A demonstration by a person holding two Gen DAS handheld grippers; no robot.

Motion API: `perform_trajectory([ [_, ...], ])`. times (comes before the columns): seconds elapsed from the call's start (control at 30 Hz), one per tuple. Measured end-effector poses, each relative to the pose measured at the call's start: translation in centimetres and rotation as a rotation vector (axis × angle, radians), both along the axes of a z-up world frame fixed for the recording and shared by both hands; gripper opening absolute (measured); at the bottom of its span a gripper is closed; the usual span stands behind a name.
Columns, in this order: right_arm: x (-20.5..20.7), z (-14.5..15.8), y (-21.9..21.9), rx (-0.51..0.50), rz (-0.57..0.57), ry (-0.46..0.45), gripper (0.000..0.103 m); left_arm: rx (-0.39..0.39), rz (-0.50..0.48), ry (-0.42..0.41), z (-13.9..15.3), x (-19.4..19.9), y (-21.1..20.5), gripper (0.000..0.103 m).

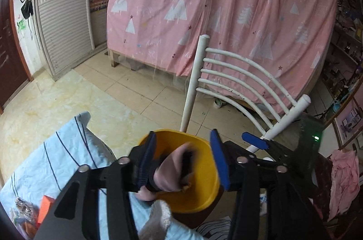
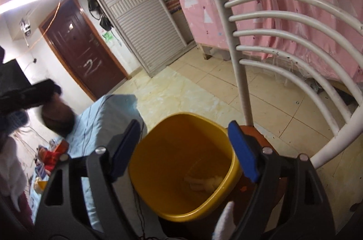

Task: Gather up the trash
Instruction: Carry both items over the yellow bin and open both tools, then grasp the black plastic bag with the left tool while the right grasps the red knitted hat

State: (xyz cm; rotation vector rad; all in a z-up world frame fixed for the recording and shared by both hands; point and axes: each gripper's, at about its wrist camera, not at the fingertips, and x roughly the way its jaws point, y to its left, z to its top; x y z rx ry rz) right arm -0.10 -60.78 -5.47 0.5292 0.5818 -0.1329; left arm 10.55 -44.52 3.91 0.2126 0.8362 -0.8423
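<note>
Nearest in the left wrist view, the left gripper (image 1: 182, 158) hangs over the yellow bin (image 1: 205, 181) with its blue fingers (image 1: 219, 160) spread. A soft pinkish scrap with a dark part (image 1: 174, 169) sits blurred between them; the pads do not appear to press on it, so it looks released or dropping into the bin rather than gripped. In the right wrist view, the right gripper (image 2: 185, 149) also points down into the yellow bin (image 2: 158, 183), its fingers spread wide with nothing between them. At the bottom of the bin lies a pale crumpled piece (image 2: 204, 183), so at least one piece of trash is already collected.

Left of the bin, the light blue sheet (image 1: 61, 153) covers a surface, and at its near left end small colourful things remain: an orange-red block (image 1: 45, 206) and a shiny crumpled wrapper (image 1: 22, 204). These may be trash still to gather, though that is only a judgement.

Behind the bin stands the white chair (image 1: 238, 78), and farther off the pink curtain (image 1: 226, 8). The task seems partly done, with more trips likely.
</note>
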Motion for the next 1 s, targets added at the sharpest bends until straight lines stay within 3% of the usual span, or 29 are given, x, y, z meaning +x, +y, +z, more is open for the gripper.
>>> perform_trajectory([
  [0.1, -0.1, 0.0, 0.1, 0.003, 0.004, -0.004, 0.077, 0.003, 0.007, 0.011, -0.1, -0.1, -0.3, 0.064],
  [0.47, 1.1, 0.8, 4.2, -0.057, 0.099, -0.004, 0.077, -0.038, 0.042, 0.011, 2.0, -0.8, 3.5, 0.064],
  [0.77, 2.1, 2.2, 9.3, -0.095, 0.208, -0.016, 0.083, -0.044, 0.132, -0.02, 3.4, -0.5, 9.8, 0.064],
  [1.0, 3.9, 3.8, 14.2, -0.129, 0.306, -0.015, 0.083, -0.031, 0.257, -0.06, 4.3, 1.2, 17.4, 0.064],
])
